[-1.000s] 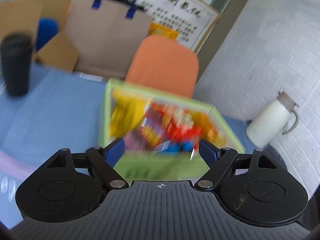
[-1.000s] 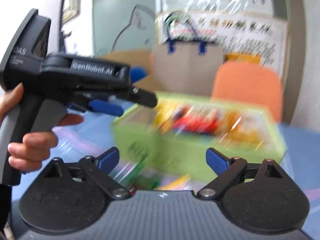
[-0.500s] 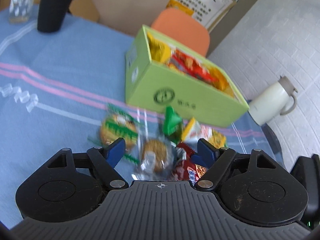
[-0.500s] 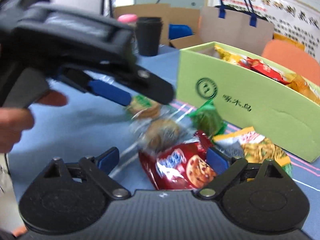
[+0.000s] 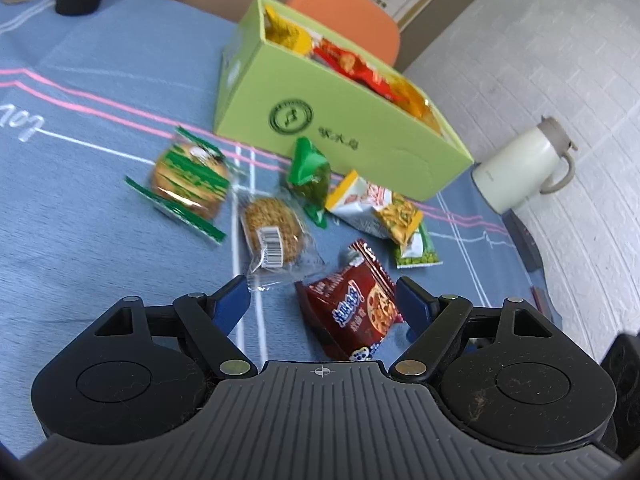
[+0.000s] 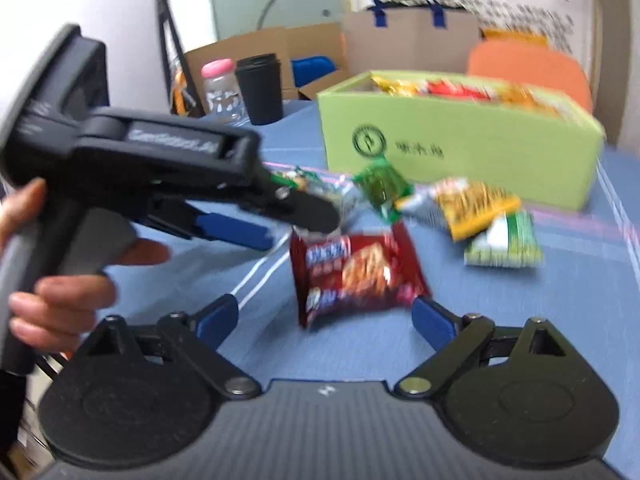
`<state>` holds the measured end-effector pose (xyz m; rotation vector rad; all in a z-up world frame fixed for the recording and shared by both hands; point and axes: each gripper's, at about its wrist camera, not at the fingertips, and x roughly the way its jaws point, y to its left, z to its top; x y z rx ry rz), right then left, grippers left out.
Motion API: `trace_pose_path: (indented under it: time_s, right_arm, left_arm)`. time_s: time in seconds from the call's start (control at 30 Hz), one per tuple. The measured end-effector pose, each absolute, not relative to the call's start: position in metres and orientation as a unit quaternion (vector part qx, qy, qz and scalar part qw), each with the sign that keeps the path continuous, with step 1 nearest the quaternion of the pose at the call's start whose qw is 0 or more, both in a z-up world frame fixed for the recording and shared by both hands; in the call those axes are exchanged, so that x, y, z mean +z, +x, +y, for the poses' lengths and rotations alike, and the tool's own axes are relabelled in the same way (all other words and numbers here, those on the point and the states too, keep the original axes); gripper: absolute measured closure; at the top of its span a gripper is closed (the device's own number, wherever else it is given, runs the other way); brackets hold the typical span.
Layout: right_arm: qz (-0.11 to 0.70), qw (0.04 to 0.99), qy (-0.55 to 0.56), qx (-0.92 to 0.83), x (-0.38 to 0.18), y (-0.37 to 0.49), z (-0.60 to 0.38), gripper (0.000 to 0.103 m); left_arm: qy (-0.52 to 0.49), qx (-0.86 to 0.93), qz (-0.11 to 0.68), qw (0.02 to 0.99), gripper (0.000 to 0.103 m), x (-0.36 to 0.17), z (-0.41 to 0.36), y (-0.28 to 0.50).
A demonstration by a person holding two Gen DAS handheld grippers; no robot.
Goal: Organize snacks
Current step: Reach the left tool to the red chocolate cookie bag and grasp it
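A light green box (image 5: 360, 120) (image 6: 460, 148) with several snack packets in it stands on the blue cloth. In front of it lie loose snacks: a green-striped biscuit pack (image 5: 188, 180), a round cake in clear wrap (image 5: 272, 232), a green wrapped sweet (image 5: 310, 180), a yellow-and-white packet (image 5: 376, 204), a green pea packet (image 5: 418, 252) and a dark red cookie packet (image 5: 352, 308) (image 6: 352, 272). My left gripper (image 5: 322, 300) (image 6: 288, 224) hangs open just above the red packet, pads not touching it. My right gripper (image 6: 326, 312) is open and empty, nearer than the red packet.
A white jug (image 5: 520, 164) stands at the table's right edge by the white brick wall. A black cup (image 6: 260, 88) and a pink-lidded bottle (image 6: 220, 88) stand at the back left. Behind the table are an orange chair (image 5: 348, 12) and a paper bag (image 6: 408, 36).
Both grippers have sunk and tipped down, from facing the box to the loose snacks. The red packet now lies under the left jaws. Neither gripper's opening has changed.
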<state>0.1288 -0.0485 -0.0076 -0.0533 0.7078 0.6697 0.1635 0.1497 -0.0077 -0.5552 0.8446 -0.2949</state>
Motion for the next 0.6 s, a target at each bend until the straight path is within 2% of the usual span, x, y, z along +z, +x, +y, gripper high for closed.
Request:
trace_pose_path:
  time_s: [0.4, 0.6]
  right_arm:
    - [0.338, 0.902, 0.014, 0.268, -0.008, 0.121, -0.095, 0.010]
    - [0.322, 0.910, 0.004, 0.261, -0.003, 0.128, -0.093, 0.010]
  left_arm:
    - [-0.247, -0.222, 0.424, 0.842, 0.035, -0.010, 0.084, 0.150]
    - [-0.224, -0.187, 0.410, 0.864, 0.036, 0.005, 0.079, 0.160]
